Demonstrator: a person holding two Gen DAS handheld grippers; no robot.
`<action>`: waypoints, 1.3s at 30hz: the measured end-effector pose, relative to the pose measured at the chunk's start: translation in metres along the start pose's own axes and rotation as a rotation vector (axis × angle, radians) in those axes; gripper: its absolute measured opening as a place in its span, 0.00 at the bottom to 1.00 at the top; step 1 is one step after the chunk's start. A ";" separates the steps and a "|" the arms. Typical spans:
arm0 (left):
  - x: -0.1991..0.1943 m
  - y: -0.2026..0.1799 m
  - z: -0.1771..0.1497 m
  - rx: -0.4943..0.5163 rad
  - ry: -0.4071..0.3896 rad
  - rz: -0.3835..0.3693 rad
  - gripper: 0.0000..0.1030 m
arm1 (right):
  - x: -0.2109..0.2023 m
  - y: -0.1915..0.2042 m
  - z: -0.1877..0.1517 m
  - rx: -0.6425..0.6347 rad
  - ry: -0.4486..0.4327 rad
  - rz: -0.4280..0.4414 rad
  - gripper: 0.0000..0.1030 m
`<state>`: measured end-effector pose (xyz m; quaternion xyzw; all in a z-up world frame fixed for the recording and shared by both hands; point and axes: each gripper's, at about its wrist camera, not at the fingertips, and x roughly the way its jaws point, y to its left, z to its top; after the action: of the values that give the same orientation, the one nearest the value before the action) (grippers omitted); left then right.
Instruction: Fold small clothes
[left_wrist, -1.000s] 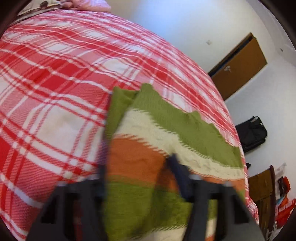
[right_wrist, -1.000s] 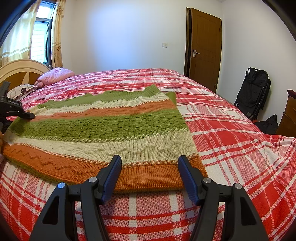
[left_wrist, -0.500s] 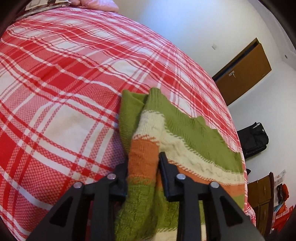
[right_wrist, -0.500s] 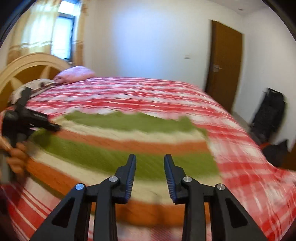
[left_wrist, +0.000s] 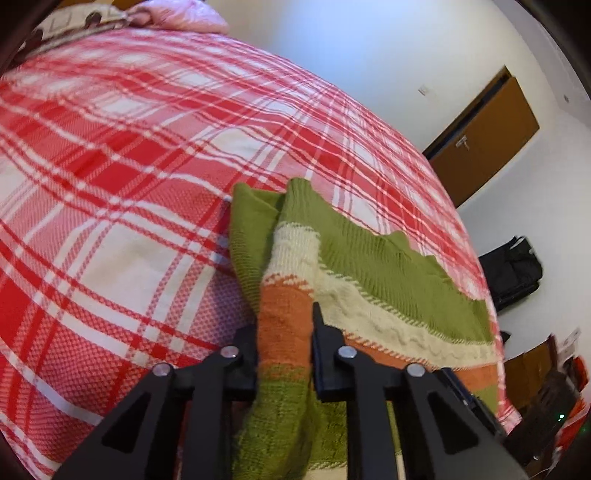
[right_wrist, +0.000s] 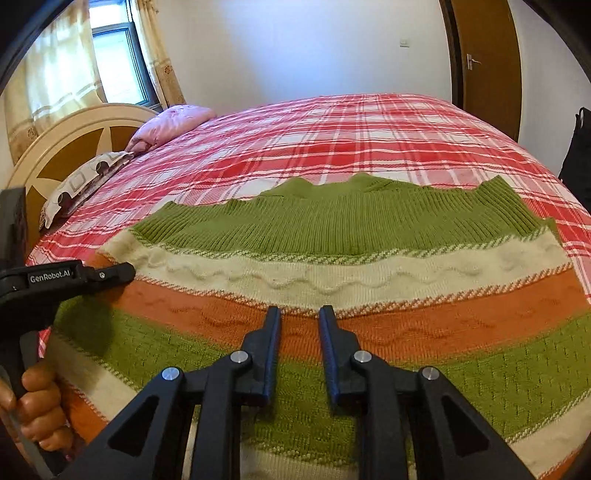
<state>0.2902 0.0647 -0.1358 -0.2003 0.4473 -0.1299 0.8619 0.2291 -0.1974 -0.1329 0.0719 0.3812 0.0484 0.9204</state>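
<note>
Left wrist view: left gripper (left_wrist: 284, 328) at lower centre, jaws clamped on bunched edge of sweater (left_wrist: 388, 266), orange band pinched between fingers. Sweater spreads from centre toward lower right over plaid bedspread (left_wrist: 110, 184). Right wrist view: right gripper (right_wrist: 297, 332) at bottom centre, jaws narrowed with gap between, over orange stripe; whether fabric is pinched, cannot tell. Sweater fills lower half, flat on bedspread. Left gripper at left edge, hand (right_wrist: 40, 410) on handle. Pillow (right_wrist: 173, 122) at upper left.
</note>
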 end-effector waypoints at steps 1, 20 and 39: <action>-0.001 -0.005 0.001 0.017 -0.007 0.019 0.17 | -0.002 0.000 0.000 0.001 -0.001 0.001 0.22; -0.033 -0.180 -0.033 0.436 -0.075 0.021 0.13 | -0.061 -0.088 -0.008 0.314 -0.040 0.183 0.22; -0.019 -0.208 -0.100 0.513 0.054 0.006 0.58 | -0.066 -0.127 -0.048 0.411 -0.120 0.267 0.20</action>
<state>0.1876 -0.1345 -0.0782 0.0299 0.4233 -0.2418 0.8726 0.1526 -0.3270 -0.1425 0.3100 0.3147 0.0868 0.8929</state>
